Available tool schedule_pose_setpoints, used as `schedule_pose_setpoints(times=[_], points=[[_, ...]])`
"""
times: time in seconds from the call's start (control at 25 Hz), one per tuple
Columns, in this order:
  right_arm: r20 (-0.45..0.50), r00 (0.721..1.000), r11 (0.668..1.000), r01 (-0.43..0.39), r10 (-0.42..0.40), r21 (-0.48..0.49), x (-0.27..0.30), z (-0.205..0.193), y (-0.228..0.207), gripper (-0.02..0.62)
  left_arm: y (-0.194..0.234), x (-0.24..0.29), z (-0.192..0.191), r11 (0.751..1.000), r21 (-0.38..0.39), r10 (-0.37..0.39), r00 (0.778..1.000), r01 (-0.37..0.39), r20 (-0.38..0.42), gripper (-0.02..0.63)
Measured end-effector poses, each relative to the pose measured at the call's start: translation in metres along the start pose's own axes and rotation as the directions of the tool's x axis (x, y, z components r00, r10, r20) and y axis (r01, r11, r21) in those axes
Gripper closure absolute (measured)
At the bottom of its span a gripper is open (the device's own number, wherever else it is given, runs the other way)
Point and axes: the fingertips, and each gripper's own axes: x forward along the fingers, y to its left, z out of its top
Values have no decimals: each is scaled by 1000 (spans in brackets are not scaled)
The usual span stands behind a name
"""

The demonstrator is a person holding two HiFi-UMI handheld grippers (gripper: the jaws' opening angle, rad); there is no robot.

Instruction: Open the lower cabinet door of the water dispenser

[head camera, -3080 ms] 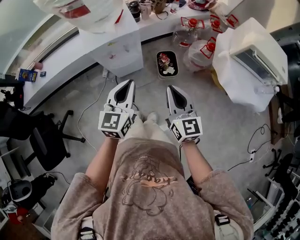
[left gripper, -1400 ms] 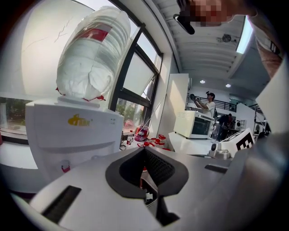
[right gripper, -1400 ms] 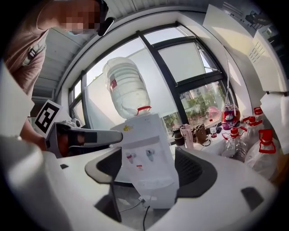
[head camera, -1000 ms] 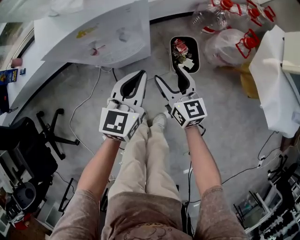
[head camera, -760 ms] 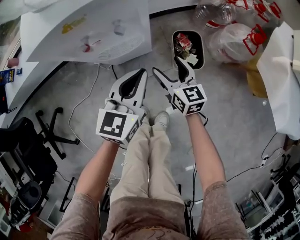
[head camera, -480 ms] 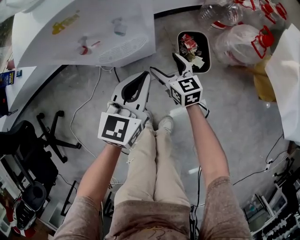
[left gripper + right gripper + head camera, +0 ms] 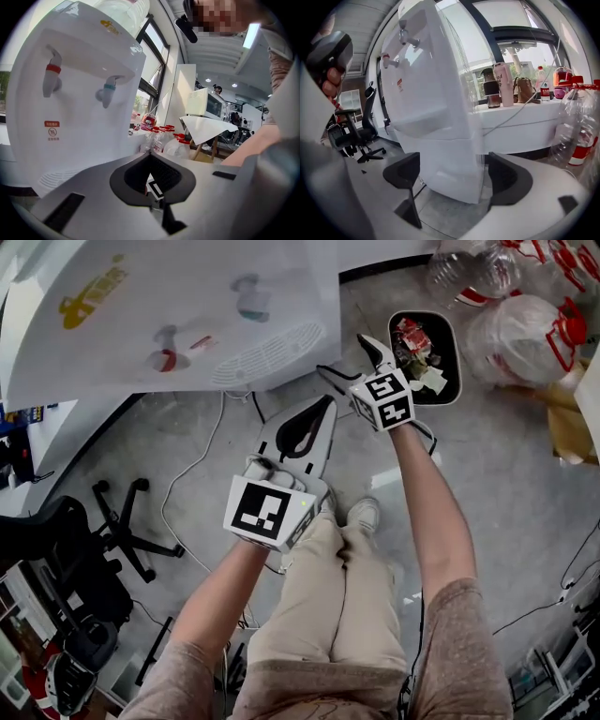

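Down by the floor now, and the white water dispenser (image 7: 187, 324) fills the top left of the head view, its red tap (image 7: 52, 70) and blue tap (image 7: 108, 88) up on the front and a round vent grille (image 7: 270, 351) lower down. The right gripper (image 7: 345, 360) is out ahead, close to the dispenser's lower right corner, and its jaws have just been opening: they stand spread wide, released, gripping nothing. In the right gripper view the lower cabinet door (image 7: 443, 161) sits below the drip ledge, shut flush with the body, and its corner edge shows in the gap between the two dark pads (image 7: 404, 172); whether either pad touches it cannot be told from here. The left gripper (image 7: 327, 401) hangs back beside it, nearer the person's knees, clenched tip to tip on nothing, with only the oval hollow behind the tips left open. Through that hollow, in the left gripper view, a scrap of the other gripper's black-and-white marker cube peeps out. Off to the right on the grey floor there is a black waste bin (image 7: 445, 395) with rubbish in it, and past it a cluster of clear plastic bottles (image 7: 530, 320) with red caps. A black office chair (image 7: 70, 540) stands well away at the left.
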Motion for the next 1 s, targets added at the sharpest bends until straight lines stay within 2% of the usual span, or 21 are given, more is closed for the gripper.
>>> schedule_pose_setpoints(times=[0.32,0.44,0.64,0.84,1.0], points=[[-17,998,994,-62,61,-86,49,-14,-1,153,8,9,-29,1000,-12,-23,999,23,-33,594],[3,997,994,-78,79,-73,56,-9,0,160,9,10,-36,1000,-18,-19,999,18,-49,594],[0,998,994,-57,58,-88,58,-9,-9,227,13,11,-38,999,-29,-17,999,16,-42,594],[-8,996,992,-91,91,-91,61,-10,-10,213,11,11,-43,999,-30,-30,998,28,-55,594],[-8,997,995,-73,72,-67,59,-9,-10,225,13,12,-44,999,-42,-22,998,20,-53,594]])
